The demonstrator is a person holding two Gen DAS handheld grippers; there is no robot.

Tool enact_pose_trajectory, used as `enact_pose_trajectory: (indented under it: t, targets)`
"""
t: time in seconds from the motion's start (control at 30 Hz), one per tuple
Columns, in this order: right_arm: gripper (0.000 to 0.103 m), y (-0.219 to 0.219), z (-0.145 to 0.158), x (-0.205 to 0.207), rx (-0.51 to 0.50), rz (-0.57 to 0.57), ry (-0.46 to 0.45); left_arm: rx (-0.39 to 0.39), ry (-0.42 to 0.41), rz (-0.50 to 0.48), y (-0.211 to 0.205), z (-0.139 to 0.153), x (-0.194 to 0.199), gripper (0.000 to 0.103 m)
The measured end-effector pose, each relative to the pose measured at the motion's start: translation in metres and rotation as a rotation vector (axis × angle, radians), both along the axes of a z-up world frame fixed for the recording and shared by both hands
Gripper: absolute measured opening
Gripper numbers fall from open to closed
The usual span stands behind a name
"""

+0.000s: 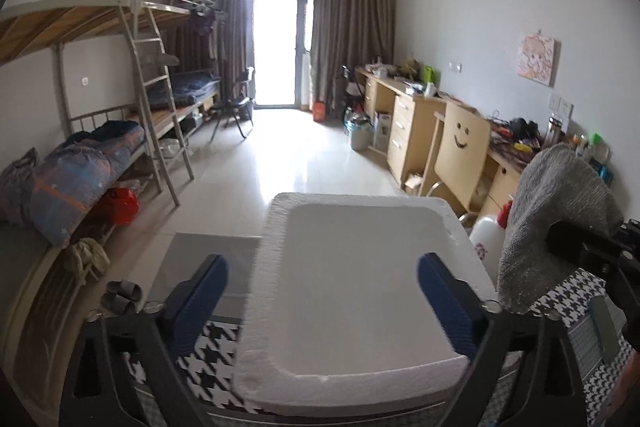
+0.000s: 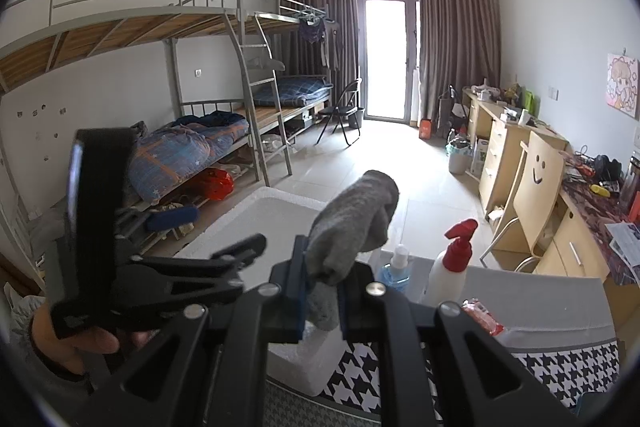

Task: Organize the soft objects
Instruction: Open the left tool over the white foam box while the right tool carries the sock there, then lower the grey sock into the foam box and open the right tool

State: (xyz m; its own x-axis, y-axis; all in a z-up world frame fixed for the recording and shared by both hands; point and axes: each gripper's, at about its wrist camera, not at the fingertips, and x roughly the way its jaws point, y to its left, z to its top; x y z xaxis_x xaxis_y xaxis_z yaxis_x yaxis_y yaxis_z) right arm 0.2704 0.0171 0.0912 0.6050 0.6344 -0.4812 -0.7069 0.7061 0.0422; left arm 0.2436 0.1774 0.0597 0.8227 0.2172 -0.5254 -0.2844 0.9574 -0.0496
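A white foam box (image 1: 360, 205) stands on the houndstooth-covered table (image 1: 212, 351). My left gripper (image 1: 324, 303) hovers over the box's near end, open wide, with its blue pads (image 1: 200, 303) apart and nothing between them. My right gripper (image 2: 322, 291) is shut on a grey sock (image 2: 352, 223), whose free end sticks up and forward beside the box (image 2: 288, 197). In the left wrist view the same sock (image 1: 560, 219) hangs at the right, just beyond the box's right rim. A hand (image 2: 72, 339) holds the left gripper's handle at the lower left of the right wrist view.
A white spray bottle with a red top (image 2: 452, 263), a small blue bottle (image 2: 394, 273) and a red packet (image 2: 482, 319) stand on the table right of the box. A smiley-face chair (image 2: 536, 187) and desks line the right wall. Bunk beds (image 2: 180, 155) line the left.
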Motion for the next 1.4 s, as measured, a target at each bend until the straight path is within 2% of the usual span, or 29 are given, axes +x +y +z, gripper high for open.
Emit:
enact_pose_trajectory:
  t: [0.5,1.17,1.27,1.37,1.4]
  targets:
    - [0.016,0.024,-0.002,0.005,-0.029,0.049,0.004,0.034,-0.032,0.068,0.012,0.006,-0.022,0.102]
    - [0.016,0.058,-0.032,0.028,-0.145,0.091,0.145,0.026,-0.044,0.105,0.02,0.001,-0.045,0.102]
    - [0.016,0.064,-0.036,0.031,-0.189,0.092,0.152,0.023,-0.041,0.107,0.021,-0.001,-0.046,0.102]
    - [0.036,0.067,-0.038,0.034,-0.207,0.077,0.159,0.02,-0.036,0.107,0.023,-0.003,-0.046,0.102]
    - [0.049,0.066,-0.038,0.035,-0.208,0.076,0.167,0.021,-0.035,0.109,0.024,-0.004,-0.046,0.102]
